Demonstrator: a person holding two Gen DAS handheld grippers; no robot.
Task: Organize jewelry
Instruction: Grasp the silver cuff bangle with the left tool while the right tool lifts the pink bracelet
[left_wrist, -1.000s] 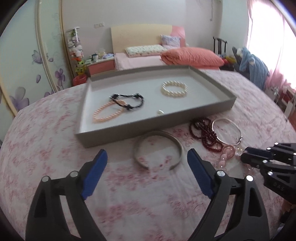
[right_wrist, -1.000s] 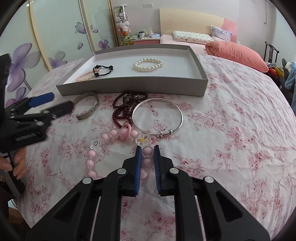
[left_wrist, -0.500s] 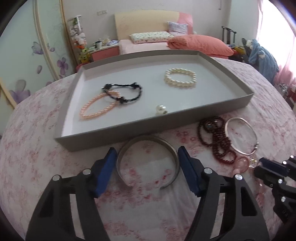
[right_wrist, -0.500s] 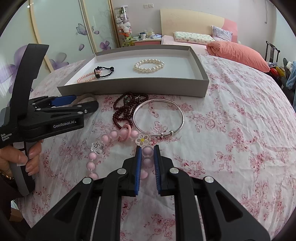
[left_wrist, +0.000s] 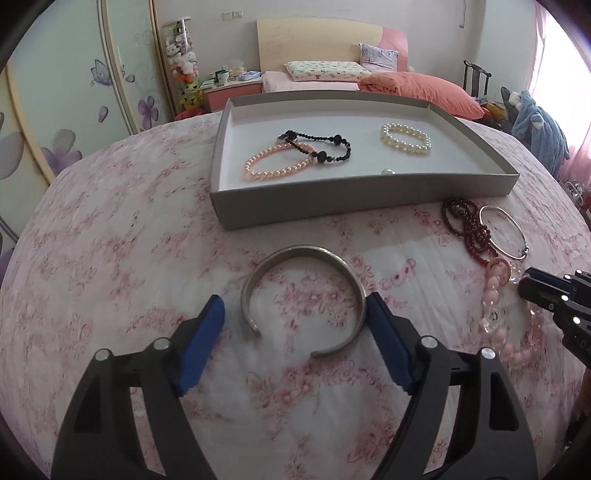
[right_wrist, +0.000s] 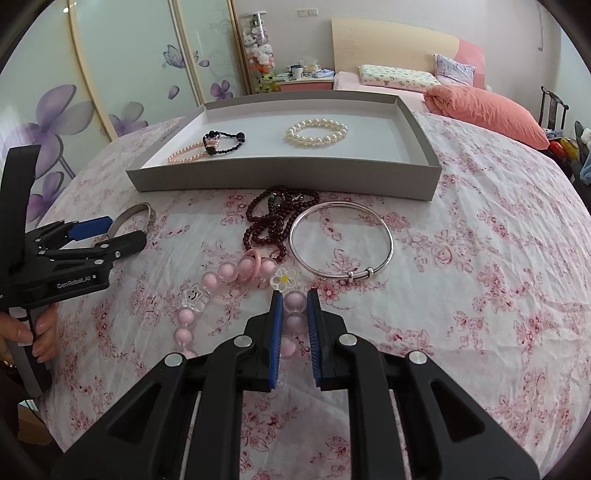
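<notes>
Pearl bracelets (left_wrist: 405, 140) already lie in your tray (left_wrist: 364, 197); four pieces remain on the surface, your left tool (left_wrist: 293, 334) opening around the cuff bangle (left_wrist: 303, 291), your right tool (right_wrist: 294, 314) clamped on the pink beads (right_wrist: 294, 301)

- the left gripper (left_wrist: 294, 314) points steeply down toward the bed, its blue pads standing wide on either side of an open silver cuff (left_wrist: 303, 295).
- its jaws are opening; the right-hand pad sits right at the cuff's edge, and the left-hand pad stands clear of it.
- in the right wrist view a hand (right_wrist: 35, 328) wraps the left gripper's handle at the frame's left edge, fingers curled around the grip.
- the right gripper (right_wrist: 294, 308) also tilts steeply down, its jaws drawn close together.
- its blue pads are clamped on the pink bead bracelet (right_wrist: 295, 301), one bead on each side pressed between them.
</notes>
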